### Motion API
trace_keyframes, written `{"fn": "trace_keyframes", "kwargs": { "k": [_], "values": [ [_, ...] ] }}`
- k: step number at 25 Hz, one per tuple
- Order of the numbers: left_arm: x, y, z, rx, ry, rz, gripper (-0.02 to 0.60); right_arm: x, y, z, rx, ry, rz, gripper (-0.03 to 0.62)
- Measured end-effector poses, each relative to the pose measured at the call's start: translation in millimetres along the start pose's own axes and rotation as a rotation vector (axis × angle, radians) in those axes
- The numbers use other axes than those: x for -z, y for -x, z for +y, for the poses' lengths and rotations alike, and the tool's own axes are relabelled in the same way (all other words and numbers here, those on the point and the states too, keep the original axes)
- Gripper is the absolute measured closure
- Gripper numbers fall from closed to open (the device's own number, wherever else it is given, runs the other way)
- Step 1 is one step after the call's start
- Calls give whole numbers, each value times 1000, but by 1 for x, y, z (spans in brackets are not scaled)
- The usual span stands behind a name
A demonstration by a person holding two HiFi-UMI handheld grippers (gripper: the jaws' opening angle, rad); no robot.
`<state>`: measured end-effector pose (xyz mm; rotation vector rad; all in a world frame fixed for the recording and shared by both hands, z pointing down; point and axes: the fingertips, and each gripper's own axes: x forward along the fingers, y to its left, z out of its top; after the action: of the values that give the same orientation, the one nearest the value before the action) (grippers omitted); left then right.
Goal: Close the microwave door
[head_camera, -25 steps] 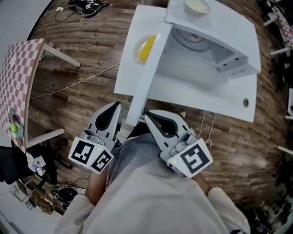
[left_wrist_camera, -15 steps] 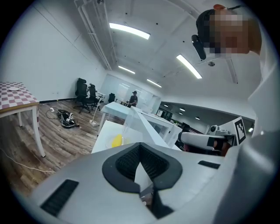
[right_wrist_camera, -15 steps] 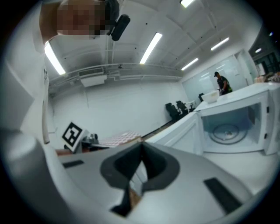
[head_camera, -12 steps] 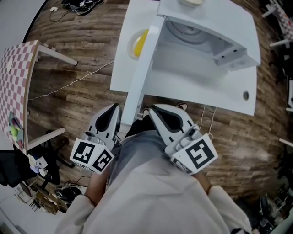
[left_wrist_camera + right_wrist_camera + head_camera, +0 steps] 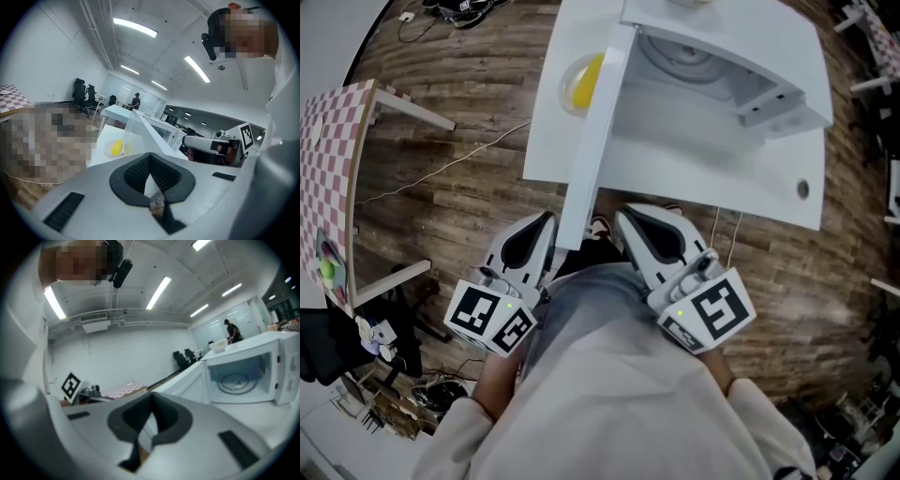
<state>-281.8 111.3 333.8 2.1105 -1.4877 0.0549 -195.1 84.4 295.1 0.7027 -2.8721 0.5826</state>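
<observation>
two grippers sit close to the person's body in the head view, left gripper [image 5: 544,220] and right gripper [image 5: 625,216] on either side of the open microwave door [image 5: 595,141]; the microwave [image 5: 769,47] stands on a white counter [image 5: 703,178]. left gripper view: fingers [image 5: 136,176] closed, holding nothing. right gripper view: fingers [image 5: 166,420] closed, empty, microwave cavity open.

We are facing the worktop [image 5: 703,178], with the microwave [image 5: 741,56] sitting on it at the back right. Its door [image 5: 595,131] is standing out toward us, a plate [image 5: 581,80] lying left of it. Our left tool [image 5: 546,220] and right tool [image 5: 623,216] are flanking the door's near edge.
</observation>
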Motion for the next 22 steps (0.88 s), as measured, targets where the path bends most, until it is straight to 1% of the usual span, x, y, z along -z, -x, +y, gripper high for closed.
{"fn": "trace_keyframes", "kwargs": {
  "k": [3,7,14,22],
  "values": [
    [0,-2,-5,35,3,-7,566,1,4,-2,16,-5,-2,572],
    [2,-5,-10,59,14,-10,566,1,11,-6,39,1,-5,572],
    [6,-17,-26,109,7,12,566,-1,28,-20,90,10,-13,572],
    [9,-25,-47,172,-3,34,566,-4,41,-30,131,1,-27,572]
  ]
}}
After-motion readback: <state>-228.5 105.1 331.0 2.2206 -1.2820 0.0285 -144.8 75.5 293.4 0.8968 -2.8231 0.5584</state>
